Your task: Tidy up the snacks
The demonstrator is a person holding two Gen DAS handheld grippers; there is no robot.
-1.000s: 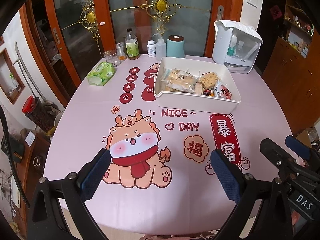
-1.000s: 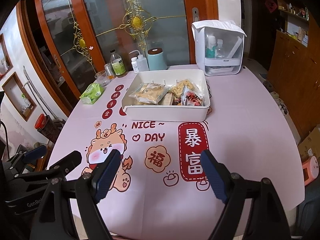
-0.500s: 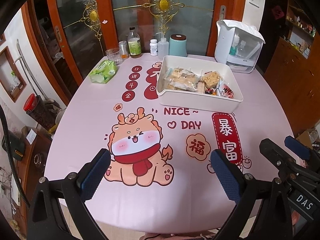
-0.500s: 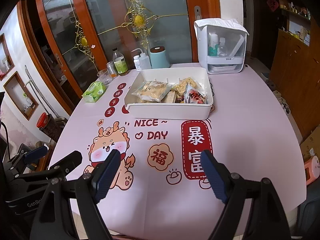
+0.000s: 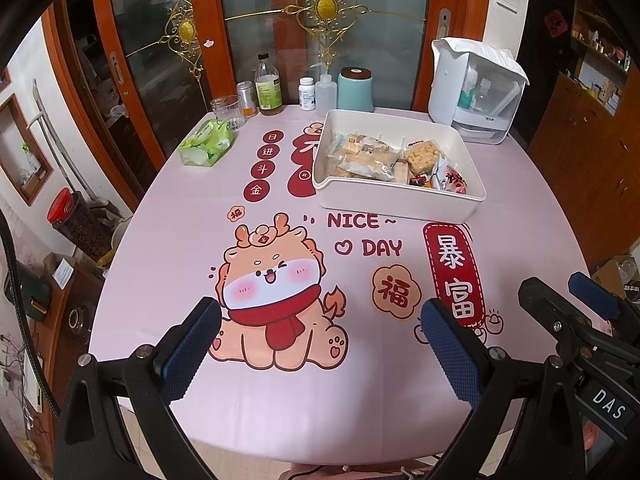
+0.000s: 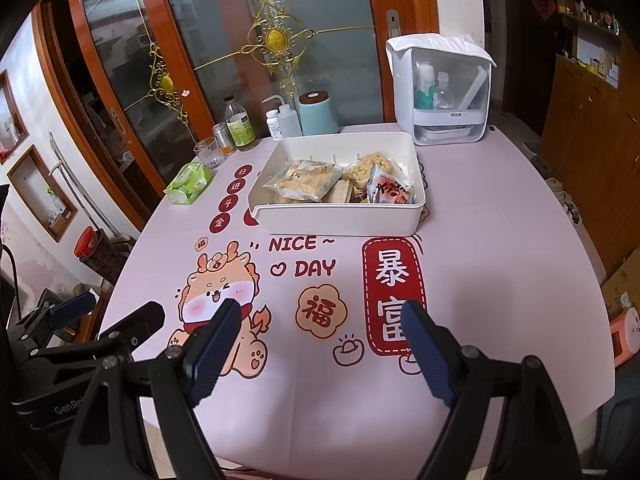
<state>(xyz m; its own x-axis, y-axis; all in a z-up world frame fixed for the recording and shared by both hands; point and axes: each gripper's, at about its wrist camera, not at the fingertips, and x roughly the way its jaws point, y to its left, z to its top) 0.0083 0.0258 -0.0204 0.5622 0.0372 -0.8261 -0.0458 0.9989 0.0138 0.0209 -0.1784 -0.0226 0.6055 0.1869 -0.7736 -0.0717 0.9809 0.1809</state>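
A white rectangular bin stands at the far middle of the round pink table and holds several snack packets, among them a red and white packet. My left gripper is open and empty, low over the table's near edge by the cartoon print. My right gripper is open and empty too, near the front edge, right of the left one. Each gripper shows at the side of the other's view.
A green tissue pack lies at the far left. A glass, bottles and a teal canister line the back edge. A white lidded organizer stands at the back right. Glass doors rise behind the table.
Both grippers have drawn back and up a little from the bin, so more of the table shows. Their jaws stay open and empty.
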